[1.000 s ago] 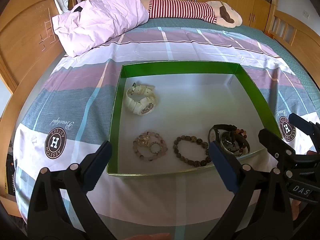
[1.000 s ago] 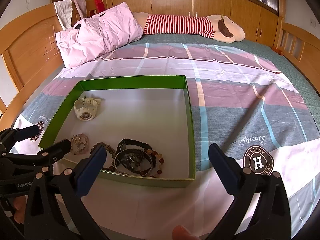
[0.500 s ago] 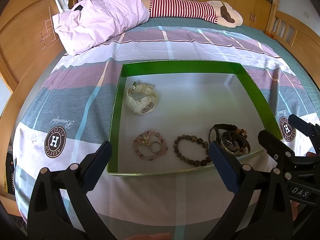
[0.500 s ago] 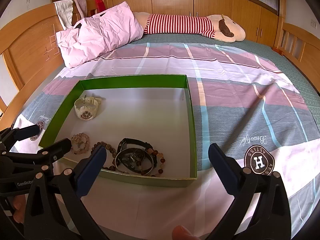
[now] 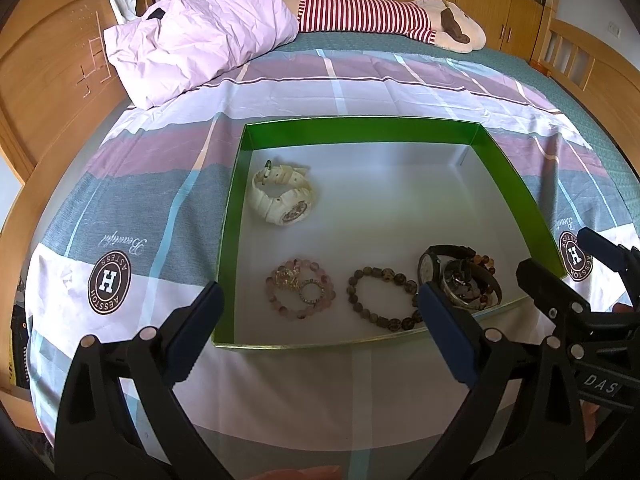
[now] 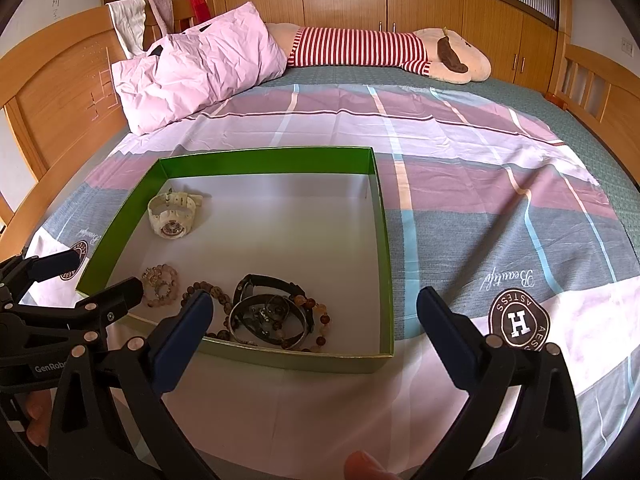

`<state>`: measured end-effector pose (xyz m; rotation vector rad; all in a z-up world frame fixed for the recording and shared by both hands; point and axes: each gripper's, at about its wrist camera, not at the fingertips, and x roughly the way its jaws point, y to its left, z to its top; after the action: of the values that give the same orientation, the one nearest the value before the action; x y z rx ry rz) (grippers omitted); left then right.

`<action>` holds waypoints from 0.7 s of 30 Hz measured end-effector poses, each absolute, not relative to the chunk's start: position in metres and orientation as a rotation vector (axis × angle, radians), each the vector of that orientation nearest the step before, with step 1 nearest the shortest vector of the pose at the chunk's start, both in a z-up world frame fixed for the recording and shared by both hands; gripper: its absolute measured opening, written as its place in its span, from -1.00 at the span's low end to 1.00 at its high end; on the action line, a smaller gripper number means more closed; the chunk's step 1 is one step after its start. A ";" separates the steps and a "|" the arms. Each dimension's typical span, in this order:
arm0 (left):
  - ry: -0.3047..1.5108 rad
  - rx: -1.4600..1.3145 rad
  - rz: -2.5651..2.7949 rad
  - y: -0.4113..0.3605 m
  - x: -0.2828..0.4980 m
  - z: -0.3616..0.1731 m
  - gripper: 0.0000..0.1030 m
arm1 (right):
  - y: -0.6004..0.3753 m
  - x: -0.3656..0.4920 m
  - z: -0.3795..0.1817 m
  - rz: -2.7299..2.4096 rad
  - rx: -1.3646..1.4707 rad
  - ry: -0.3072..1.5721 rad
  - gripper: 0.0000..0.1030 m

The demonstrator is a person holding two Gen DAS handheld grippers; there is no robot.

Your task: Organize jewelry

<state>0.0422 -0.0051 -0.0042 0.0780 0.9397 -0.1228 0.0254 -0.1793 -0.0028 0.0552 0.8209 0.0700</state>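
Note:
A shallow green box [image 5: 230,216] [image 6: 382,240] with a white floor lies on the bed. In it are a cream watch [image 5: 282,200] [image 6: 172,214], a pink bead bracelet with a ring [image 5: 298,292] [image 6: 160,284], a brown bead bracelet [image 5: 382,298] [image 6: 208,294], and a pile of a black watch, dark bangle and amber beads [image 5: 460,276] [image 6: 276,314]. My left gripper [image 5: 320,322] is open and empty, just short of the box's near edge. My right gripper [image 6: 314,326] is open and empty over the box's near right corner.
The plaid bedsheet [image 6: 480,200] covers the bed. A pink pillow [image 5: 192,44] and a striped plush toy [image 5: 380,16] lie at the far end. Wooden headboard [image 5: 52,64] stands on the left, wooden rail [image 6: 600,92] on the right.
Both grippers have edged slightly forward toward the box. Nothing in the box has moved.

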 end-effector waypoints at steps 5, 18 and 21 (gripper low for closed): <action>0.940 0.078 -0.123 -0.005 0.041 -0.005 0.92 | -0.179 0.025 -0.003 0.070 0.055 0.822 0.97; 0.943 0.081 -0.123 -0.004 0.042 -0.006 0.92 | -0.178 0.024 -0.005 0.069 0.051 0.822 0.97; 0.944 0.082 -0.123 -0.003 0.042 -0.006 0.92 | -0.178 0.024 -0.005 0.069 0.053 0.822 0.97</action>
<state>0.0415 -0.0034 -0.0064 0.0815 0.9435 -0.1226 0.0240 -0.1776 -0.0046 0.0532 0.8223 0.0694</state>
